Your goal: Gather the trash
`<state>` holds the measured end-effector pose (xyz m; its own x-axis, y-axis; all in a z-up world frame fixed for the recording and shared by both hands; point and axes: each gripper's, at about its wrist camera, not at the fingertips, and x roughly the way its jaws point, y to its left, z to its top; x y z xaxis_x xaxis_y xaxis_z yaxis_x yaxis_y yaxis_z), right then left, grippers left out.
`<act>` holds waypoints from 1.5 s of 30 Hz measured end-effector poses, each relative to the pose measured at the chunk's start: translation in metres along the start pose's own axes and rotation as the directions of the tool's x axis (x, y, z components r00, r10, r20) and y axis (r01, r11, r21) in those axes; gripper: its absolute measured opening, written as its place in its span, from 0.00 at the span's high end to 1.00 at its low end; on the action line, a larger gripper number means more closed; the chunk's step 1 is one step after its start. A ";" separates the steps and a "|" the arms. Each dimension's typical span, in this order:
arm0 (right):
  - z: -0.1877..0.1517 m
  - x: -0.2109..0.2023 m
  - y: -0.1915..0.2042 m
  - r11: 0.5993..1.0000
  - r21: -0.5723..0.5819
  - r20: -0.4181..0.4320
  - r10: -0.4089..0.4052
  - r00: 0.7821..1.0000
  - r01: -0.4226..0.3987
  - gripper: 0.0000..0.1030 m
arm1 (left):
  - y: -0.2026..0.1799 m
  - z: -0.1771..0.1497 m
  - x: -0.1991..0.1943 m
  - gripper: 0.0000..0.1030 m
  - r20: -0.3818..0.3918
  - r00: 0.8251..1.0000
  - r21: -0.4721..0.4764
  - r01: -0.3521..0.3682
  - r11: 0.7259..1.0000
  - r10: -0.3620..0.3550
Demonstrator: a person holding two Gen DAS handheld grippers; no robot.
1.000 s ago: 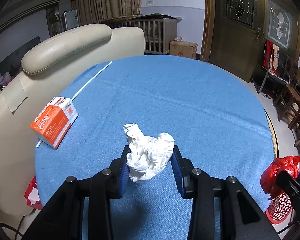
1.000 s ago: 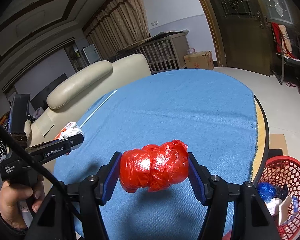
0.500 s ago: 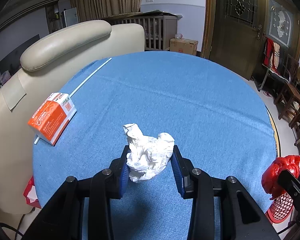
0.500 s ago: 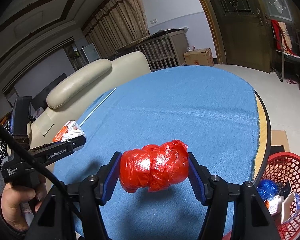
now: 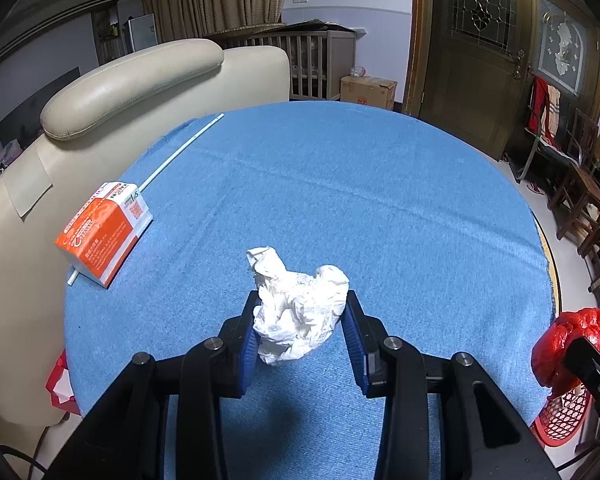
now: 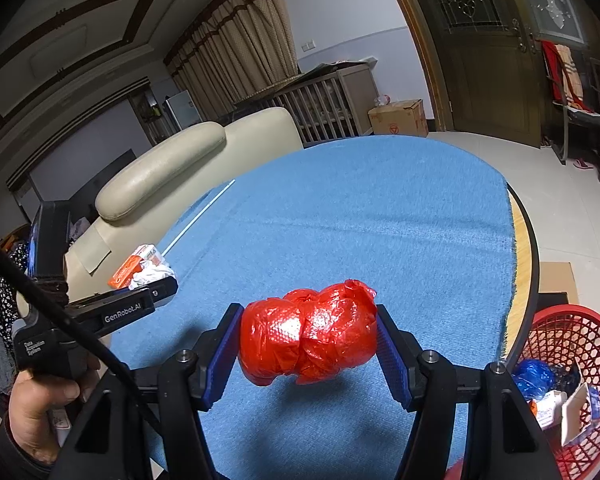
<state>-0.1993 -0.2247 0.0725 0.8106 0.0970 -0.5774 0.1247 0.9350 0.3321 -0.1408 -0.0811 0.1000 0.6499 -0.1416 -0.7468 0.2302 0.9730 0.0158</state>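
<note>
Left tongs clamp a crumpled white tissue, right tongs a red plastic wad; red basket, lower right, holds scraps; orange carton remains on the counter.

Round table covered with blue cloth. Beige sofa alongside. Wooden crib, cardboard box, brown door behind.

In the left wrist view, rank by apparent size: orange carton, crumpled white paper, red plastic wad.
1. Orange carton and crumpled white paper look alike; the paper, held in the left gripper, is nearer the camera, so no ranking.
2. Red plastic wad, smallest, partly hidden at the edge.
</note>
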 end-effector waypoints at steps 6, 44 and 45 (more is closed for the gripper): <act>-0.001 -0.002 -0.002 1.000 0.007 0.003 -0.001 1.000 0.001 0.36 | -0.001 0.000 0.001 0.61 -0.001 1.000 0.003 0.001 1.000 -0.001; -0.039 -0.098 -0.131 0.949 0.212 0.049 -0.248 0.968 0.232 0.36 | -0.143 -0.028 -0.017 0.61 -0.050 0.980 0.241 0.200 0.950 -0.193; -0.043 -0.104 -0.142 0.941 0.229 0.046 -0.266 0.963 0.249 0.36 | -0.151 -0.030 -0.018 0.61 -0.055 0.978 0.252 0.210 0.945 -0.203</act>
<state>-0.3261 -0.3531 0.0537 0.7735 -0.1709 -0.6103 0.4504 0.8257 0.3396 -0.2090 -0.2198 0.0907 0.5489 -0.3259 -0.7697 0.5366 0.8434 0.0255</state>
